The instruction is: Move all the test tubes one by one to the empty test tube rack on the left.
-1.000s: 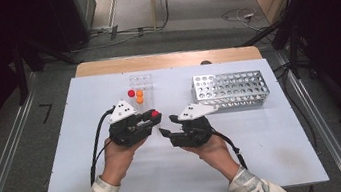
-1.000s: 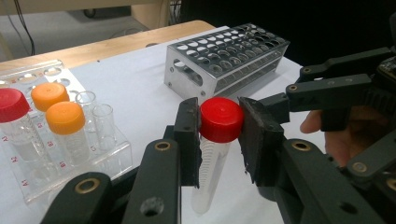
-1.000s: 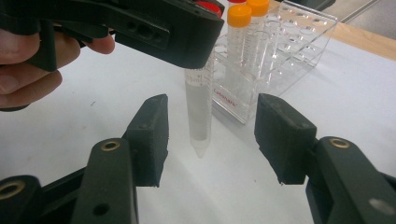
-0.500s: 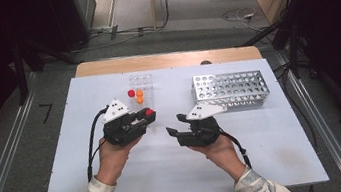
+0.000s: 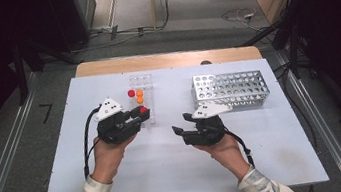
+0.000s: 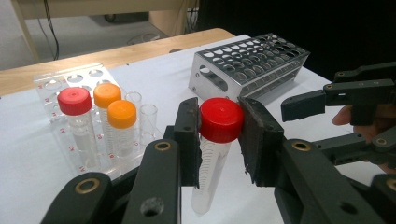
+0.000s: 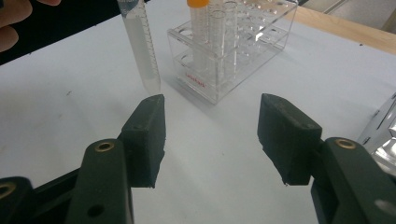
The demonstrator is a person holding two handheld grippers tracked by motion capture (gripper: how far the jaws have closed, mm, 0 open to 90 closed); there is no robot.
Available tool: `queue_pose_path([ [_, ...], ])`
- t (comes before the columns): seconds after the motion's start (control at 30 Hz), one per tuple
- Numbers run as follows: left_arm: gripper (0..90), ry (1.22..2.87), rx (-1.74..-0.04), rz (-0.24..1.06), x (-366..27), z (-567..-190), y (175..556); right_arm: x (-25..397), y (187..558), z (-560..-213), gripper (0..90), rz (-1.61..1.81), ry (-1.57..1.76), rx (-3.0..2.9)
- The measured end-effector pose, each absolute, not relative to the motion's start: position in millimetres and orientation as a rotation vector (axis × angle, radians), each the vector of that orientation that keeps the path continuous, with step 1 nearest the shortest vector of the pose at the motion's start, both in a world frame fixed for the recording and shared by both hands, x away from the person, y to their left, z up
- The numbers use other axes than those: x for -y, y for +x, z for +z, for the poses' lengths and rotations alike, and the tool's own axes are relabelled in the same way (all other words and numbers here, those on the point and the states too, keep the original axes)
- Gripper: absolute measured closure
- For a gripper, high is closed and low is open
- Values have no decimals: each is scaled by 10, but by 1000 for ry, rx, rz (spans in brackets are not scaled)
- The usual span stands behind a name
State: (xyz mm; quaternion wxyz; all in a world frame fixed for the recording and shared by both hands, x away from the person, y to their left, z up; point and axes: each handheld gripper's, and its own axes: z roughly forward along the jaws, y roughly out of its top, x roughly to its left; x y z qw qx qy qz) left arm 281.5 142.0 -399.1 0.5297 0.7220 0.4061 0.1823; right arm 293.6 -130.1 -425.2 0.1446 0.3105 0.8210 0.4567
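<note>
Gripping a red-capped tube (image 6: 218, 122) by its cap, the left hand-held gripper (image 5: 137, 115) has drawn apart from the right hand-held gripper (image 5: 179, 130) since a second ago, lifting the tube just beside the clear rack (image 5: 140, 82). The right one waits with jaws apart, empty. Beyond it stands the metal rack (image 5: 231, 90), likely the tube's destination across the white surface (image 5: 170, 177).

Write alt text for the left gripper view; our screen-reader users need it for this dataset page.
The left gripper clamps a red-capped tube by its cap, upright above the white table. Behind it to the left, a clear plastic rack holds one red-capped and two orange-capped tubes; a metal rack sits farther back, and the right gripper shows at the right edge.
</note>
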Motion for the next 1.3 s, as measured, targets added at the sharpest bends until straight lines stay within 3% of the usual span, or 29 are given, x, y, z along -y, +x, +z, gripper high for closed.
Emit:
queue_pose_path([
  [1.3, 704, 1687, -1028, 470, -1619, -3952, 2859, 1531, 2970, -4294, 393, 1282, 942, -2352],
])
